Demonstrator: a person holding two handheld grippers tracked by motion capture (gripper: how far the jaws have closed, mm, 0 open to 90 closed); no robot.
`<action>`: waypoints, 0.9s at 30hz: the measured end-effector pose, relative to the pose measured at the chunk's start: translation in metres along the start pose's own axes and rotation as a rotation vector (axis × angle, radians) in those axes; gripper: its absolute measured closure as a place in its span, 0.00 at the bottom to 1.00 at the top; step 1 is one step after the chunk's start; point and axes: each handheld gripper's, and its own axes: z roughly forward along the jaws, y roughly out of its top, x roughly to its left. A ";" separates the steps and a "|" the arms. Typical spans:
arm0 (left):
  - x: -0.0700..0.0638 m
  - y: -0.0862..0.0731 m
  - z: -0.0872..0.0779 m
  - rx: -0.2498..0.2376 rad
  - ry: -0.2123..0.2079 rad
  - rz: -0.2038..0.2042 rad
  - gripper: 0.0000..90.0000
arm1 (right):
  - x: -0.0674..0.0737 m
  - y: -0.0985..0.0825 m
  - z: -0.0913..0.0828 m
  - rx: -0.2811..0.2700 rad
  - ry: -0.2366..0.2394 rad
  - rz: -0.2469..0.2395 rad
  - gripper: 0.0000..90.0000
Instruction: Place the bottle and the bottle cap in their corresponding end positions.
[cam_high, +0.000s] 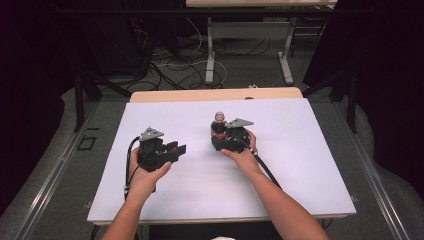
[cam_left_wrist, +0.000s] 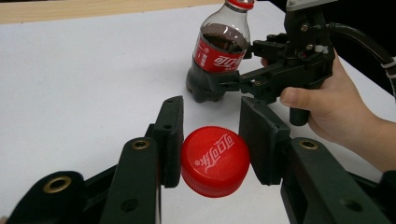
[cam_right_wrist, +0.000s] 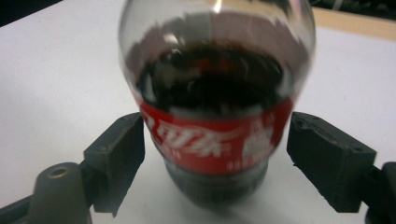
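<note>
A small cola bottle (cam_high: 218, 125) with a red label stands upright on the white sheet (cam_high: 300, 165), partly filled with dark drink. My right gripper (cam_high: 219, 137) is shut on its lower body, and in the right gripper view the jaws press the label of the bottle (cam_right_wrist: 215, 140) from both sides. To the left, my left gripper (cam_high: 176, 149) holds a red screw cap (cam_left_wrist: 215, 161) sideways between its jaws, just above the sheet. From the left gripper view the bottle (cam_left_wrist: 219, 51) and the right gripper (cam_left_wrist: 243, 65) stand a short way ahead. The bottle's mouth is cut off at the frame's edge.
The white sheet covers most of the wooden table (cam_high: 215, 94). Beyond the far edge are a second table's legs (cam_high: 210, 55) and loose cables on the floor (cam_high: 170, 65). Black cables trail from both grippers toward the person.
</note>
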 end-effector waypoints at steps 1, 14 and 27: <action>0.000 0.000 0.000 0.005 0.001 0.008 0.68 | 0.001 -0.001 -0.001 0.016 -0.003 0.011 0.17; 0.001 -0.007 0.016 0.037 0.015 0.020 0.68 | -0.002 -0.016 -0.050 0.072 -0.019 -0.023 0.07; -0.008 -0.019 0.039 0.077 -0.010 0.065 0.68 | -0.013 -0.047 -0.108 0.086 -0.069 -0.064 0.00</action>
